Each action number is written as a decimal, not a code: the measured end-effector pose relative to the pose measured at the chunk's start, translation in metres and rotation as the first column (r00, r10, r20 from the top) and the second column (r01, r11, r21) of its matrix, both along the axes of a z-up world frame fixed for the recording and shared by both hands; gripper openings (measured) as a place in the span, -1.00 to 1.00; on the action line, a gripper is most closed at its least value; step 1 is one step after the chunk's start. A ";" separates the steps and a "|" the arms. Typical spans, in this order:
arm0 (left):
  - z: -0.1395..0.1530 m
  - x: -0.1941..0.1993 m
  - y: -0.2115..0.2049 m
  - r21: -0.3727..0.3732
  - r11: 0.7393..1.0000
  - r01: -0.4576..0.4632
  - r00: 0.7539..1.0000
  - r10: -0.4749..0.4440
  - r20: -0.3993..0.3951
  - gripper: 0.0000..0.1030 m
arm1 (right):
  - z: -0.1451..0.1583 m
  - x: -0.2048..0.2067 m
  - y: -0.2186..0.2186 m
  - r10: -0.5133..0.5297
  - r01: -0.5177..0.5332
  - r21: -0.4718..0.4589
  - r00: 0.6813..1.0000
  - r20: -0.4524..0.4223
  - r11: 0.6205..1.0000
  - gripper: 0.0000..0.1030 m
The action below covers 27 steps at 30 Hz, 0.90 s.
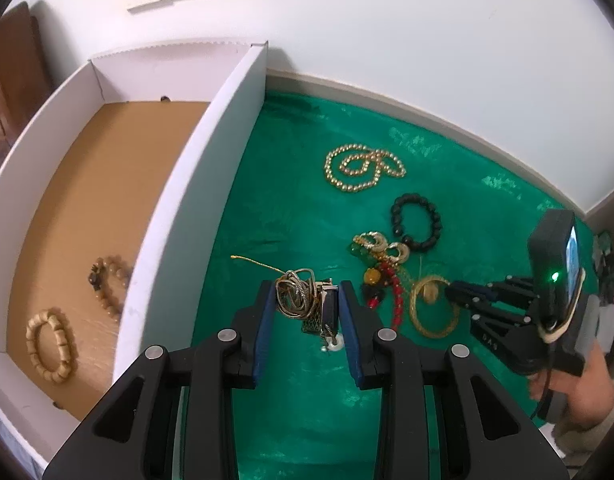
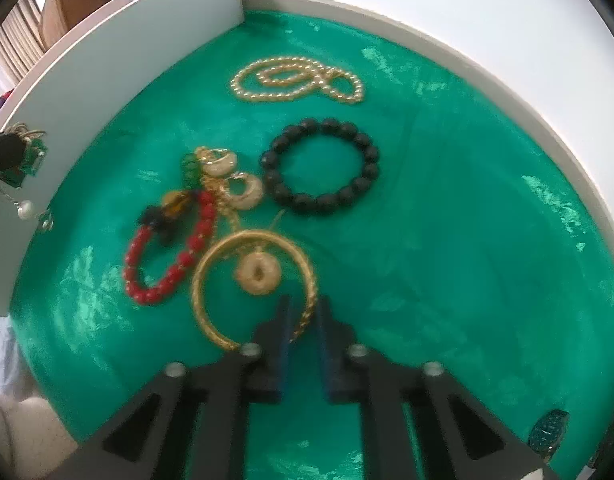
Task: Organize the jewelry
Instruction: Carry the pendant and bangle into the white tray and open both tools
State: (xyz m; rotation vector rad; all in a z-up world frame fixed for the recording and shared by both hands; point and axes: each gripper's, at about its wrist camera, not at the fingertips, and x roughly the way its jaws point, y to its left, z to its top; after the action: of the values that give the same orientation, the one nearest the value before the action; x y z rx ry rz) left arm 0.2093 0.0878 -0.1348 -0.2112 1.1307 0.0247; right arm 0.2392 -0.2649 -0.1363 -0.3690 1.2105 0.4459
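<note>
while the left gripper (image 1: 307, 304) holds a tangled bunch of chains (image 1: 303, 300) between its blue fingers, the bunch hangs in the air near the white box (image 1: 211, 152). a little pearl (image 2: 26, 211) dangles from the bottom of it. the box already has two bead bracelets (image 1: 51, 344) on its brown floor. the right gripper (image 2: 303, 316) has its fingers on both sides of the gold bangle (image 2: 211, 264), almost closed on the rim, but it is hard to tell if they squeeze it yet. the bangle lies on the green cloth (image 2: 467, 240), touching a red bead bracelet (image 2: 167, 252). a black bracelet (image 2: 319, 164) and a gold bead necklace (image 2: 295, 80) lie farther off. the loose chains could snag on the box wall and slip out. the bangle is thin and smooth, so it could pop free, or drag the red beads along.
</note>
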 end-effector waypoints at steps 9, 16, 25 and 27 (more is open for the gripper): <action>0.065 -0.022 0.020 -0.061 0.997 -0.050 0.996 0.054 0.066 -0.40 | 0.093 -0.002 -0.030 -0.085 0.064 0.216 0.992 0.091 0.974 -0.90; 0.125 -0.054 0.082 -0.070 0.978 -0.199 0.969 0.207 0.133 -0.40 | 0.168 -0.013 0.034 0.034 -0.103 0.379 0.982 0.184 0.920 -0.90; 0.094 -0.097 0.161 0.035 0.888 -0.459 0.888 0.456 0.065 -0.40 | 0.192 -0.042 0.180 0.350 -0.400 0.438 0.916 0.195 0.805 -0.90; 0.077 -0.104 0.172 0.044 0.868 -0.495 0.869 0.494 0.033 -0.40 | 0.181 -0.051 0.214 0.409 -0.447 0.426 0.894 0.183 0.786 -0.90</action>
State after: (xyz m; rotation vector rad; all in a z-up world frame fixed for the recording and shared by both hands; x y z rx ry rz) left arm 0.1053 0.2603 -0.0580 -0.4522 1.0285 0.5094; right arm 0.1884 -0.0511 0.0446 -0.2456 0.8948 1.0856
